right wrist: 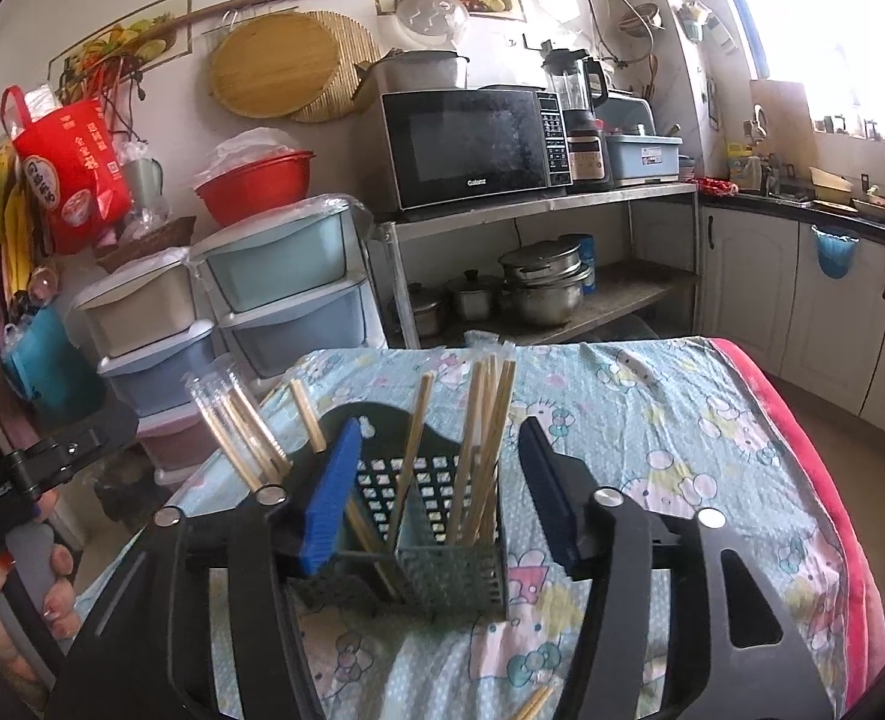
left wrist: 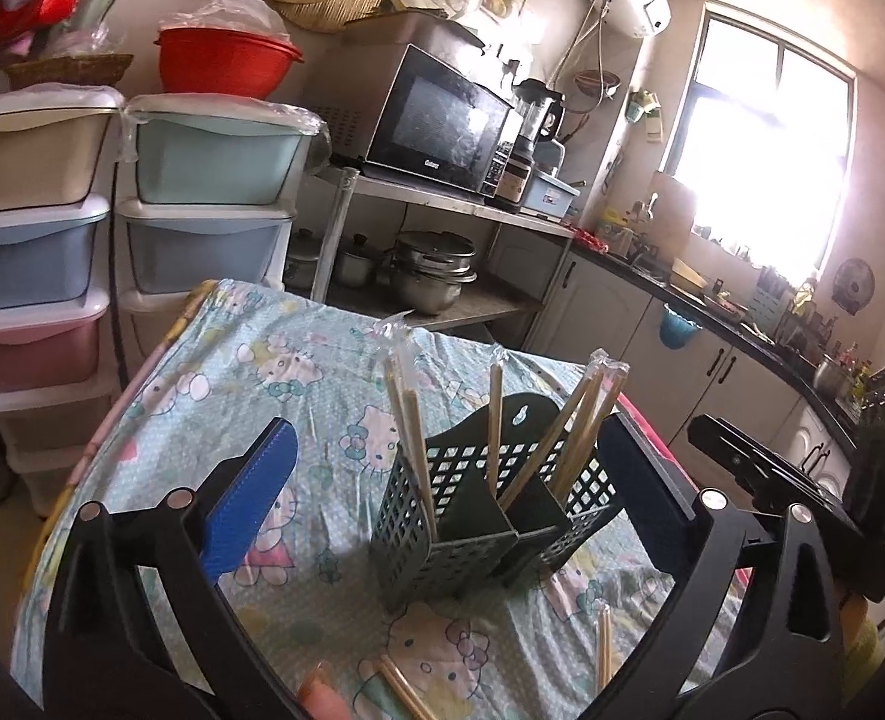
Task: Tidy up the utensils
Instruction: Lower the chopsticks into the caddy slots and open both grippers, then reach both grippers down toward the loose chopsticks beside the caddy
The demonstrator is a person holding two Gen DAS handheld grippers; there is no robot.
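In a home kitchen, we hold both claws over a table (left wrist: 160, 396) draped in a pale blue cartoon-cat cloth, and at far left in the left wrist view stacked pastel plastic drawers (left wrist: 34, 228) stand against the wall with a red basin (left wrist: 226, 63) on top; moving right, our left gripper (left wrist: 448, 486) is spread wide, its blue pad (left wrist: 250, 504) on one side and its dark finger on the other, with nothing between them but open air, and beyond its fingers the dark green slotted utensil caddy (left wrist: 442, 534) stands upright on the cloth, holding several pairs of wooden chopsticks (left wrist: 409, 438) that lean outward, some with clear wrapper tips; more loose chopsticks (left wrist: 403, 690) lie on the cloth near the bottom edge, close to us, and a further wrapped pair (left wrist: 603, 642) lies to their right; behind the table a microwave (left wrist: 442, 126) sits on a metal shelf above steel pots (left wrist: 436, 276), and at far right a counter runs beneath a bright window (left wrist: 760, 138); in the right wrist view, our right gripper (right wrist: 439, 480) is likewise spread, empty, its fingers seen on either side of the same caddy (right wrist: 436, 564), whether touching it we cannot tell, while a wrapped pair of chopsticks (right wrist: 244, 426) leans out to the left, other sticks (right wrist: 484, 438) rise near upright in the middle, and a red blanket edge (right wrist: 802, 456) borders the cloth at right
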